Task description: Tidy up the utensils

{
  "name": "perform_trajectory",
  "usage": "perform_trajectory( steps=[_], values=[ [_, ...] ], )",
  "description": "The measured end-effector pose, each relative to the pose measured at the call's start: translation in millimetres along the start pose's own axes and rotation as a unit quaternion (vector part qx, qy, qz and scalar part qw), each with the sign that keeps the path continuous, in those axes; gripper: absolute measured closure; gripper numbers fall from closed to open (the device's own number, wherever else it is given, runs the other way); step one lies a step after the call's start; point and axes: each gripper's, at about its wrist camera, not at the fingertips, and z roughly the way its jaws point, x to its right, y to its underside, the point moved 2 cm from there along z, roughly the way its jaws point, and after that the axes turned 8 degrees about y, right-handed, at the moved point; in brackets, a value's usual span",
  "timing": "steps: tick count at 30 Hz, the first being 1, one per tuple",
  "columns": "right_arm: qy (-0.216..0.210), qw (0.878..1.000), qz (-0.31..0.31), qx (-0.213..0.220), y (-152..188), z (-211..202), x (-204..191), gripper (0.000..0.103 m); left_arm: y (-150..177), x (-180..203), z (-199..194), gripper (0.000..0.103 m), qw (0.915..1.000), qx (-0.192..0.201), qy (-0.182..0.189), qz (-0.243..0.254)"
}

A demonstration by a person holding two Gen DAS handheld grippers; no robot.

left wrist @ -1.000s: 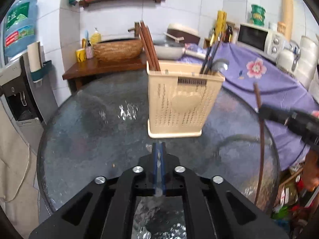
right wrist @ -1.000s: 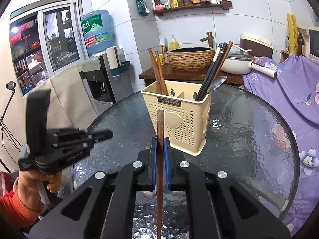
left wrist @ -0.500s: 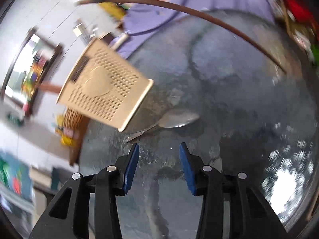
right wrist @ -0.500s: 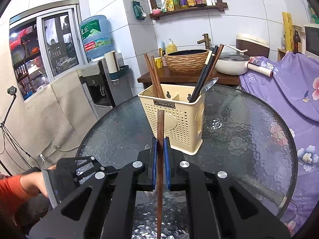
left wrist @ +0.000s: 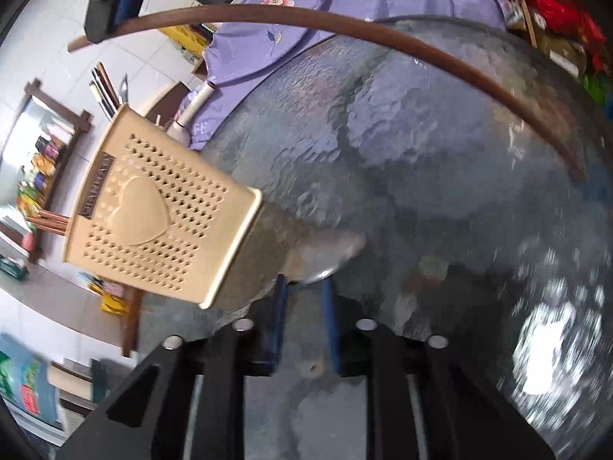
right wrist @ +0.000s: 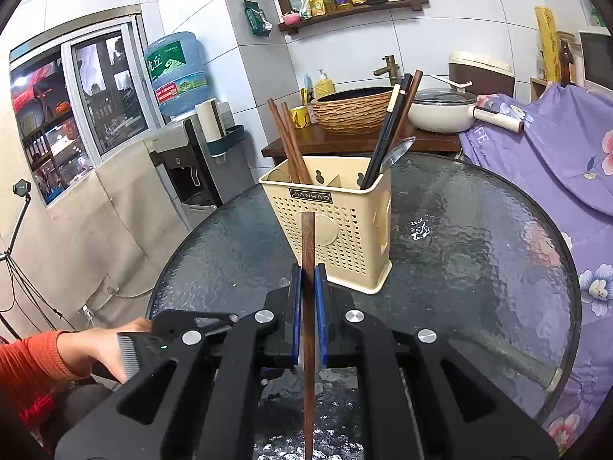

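A round glass bench (right wrist: 479, 253) was seen carrying a cream perforated caddy (right wrist: 337, 226), marked "JIANHAO" on a dark plate below its rim. In the right wrist view, brown chopsticks (right wrist: 289, 142) were stood in its left compartment, and black chopsticks (right wrist: 390, 130) with a spoon handle (right wrist: 400, 153) in its right one.

The right hand-held gripper (right wrist: 307, 306) was clamped on a single brown chopstick (right wrist: 307, 268), held upright just in front of the caddy and blocking part of its face. In the left wrist view the same chopstick (left wrist: 345, 34) was seen arching over the bench (left wrist: 440, 145).

The left hand-held gripper (left wrist: 304, 306) was rolled over and lowered close to the glass, its jaws closing, with the neck of a spoon (left wrist: 325, 253) between the blue pads; whether the pads pressed on it could not be told through the blur. The spoon's bowl lay on the glass just beside the caddy's (left wrist: 153, 211) base. A hand (right wrist: 92, 349) in an orange sleeve was seen on that gripper's grip.

Behind the bench, a water bottle (right wrist: 178, 73) with a green label, a basket-like basin (right wrist: 354, 109), a white pot (right wrist: 444, 109) and a purple flowered cloth (right wrist: 555, 145) printed "FE" were seen.
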Motion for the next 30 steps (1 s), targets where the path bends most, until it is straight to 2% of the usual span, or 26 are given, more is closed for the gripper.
perform_trajectory(
  steps=[1,4,7,8,10,12,15,17,18,19,23,25,26,28,30],
  values=[
    [0.001,1.000,0.001,0.000,0.0,0.1,0.9,0.095,-3.0,-1.4,0.8,0.102,0.9999,0.000,0.009,-0.010],
    [0.005,1.000,0.011,0.001,0.1,0.0,7.1,0.095,-11.2,-16.7,-3.1,0.102,0.9976,0.016,0.013,-0.067],
    [0.004,1.000,0.021,0.001,0.5,-0.9,12.8,0.095,-12.4,-46.7,-11.2,0.102,0.9864,0.036,0.033,-0.157],
    [0.004,1.000,0.022,0.001,0.8,-1.1,14.0,0.095,-11.2,-58.7,-15.2,0.102,0.9800,0.043,0.045,-0.189],
    [0.005,1.000,0.023,0.002,1.3,-1.5,15.0,0.095,-9.9,-68.0,-21.6,0.102,0.9743,0.053,0.054,-0.212],
    [0.002,1.000,0.024,0.001,1.7,-1.2,15.5,0.095,-9.7,-71.8,-24.9,0.102,0.9722,0.055,0.063,-0.218],
    [-0.007,1.000,0.029,-0.006,2.4,1.2,16.8,0.095,-10.9,-65.0,-28.0,0.102,0.9779,0.063,0.080,-0.183],
    [-0.007,1.000,0.026,-0.008,2.3,2.4,17.3,0.095,-11.0,-59.9,-25.6,0.094,0.9838,0.062,0.065,-0.155],
    [-0.008,1.000,0.025,-0.009,2.3,2.5,17.0,0.095,-10.1,-57.1,-23.7,0.082,0.9856,0.058,0.066,-0.145],
    [-0.009,1.000,0.025,-0.009,2.8,2.1,16.1,0.095,-9.2,-54.1,-22.4,0.077,0.9869,0.058,0.063,-0.137],
    [-0.010,0.999,0.030,-0.007,0.1,1.8,18.5,0.095,1.5,-54.8,-12.0,0.075,0.9895,0.043,0.058,-0.125],
    [-0.009,0.999,0.034,-0.005,-1.1,1.6,20.1,0.095,8.9,-59.2,-5.3,0.074,0.9909,0.031,0.042,-0.124],
    [-0.008,0.999,0.035,-0.005,-2.1,1.6,21.1,0.095,15.4,-65.9,-3.0,0.074,0.9901,0.027,0.038,-0.132],
    [-0.006,0.999,0.034,-0.005,-2.2,1.9,22.0,0.095,29.8,-83.4,-0.4,0.074,0.9833,0.023,0.046,-0.175],
    [-0.005,0.999,0.034,-0.007,-2.3,4.1,22.1,0.095,44.6,-104.7,5.5,0.074,0.9679,0.019,0.061,-0.243]
  ],
)
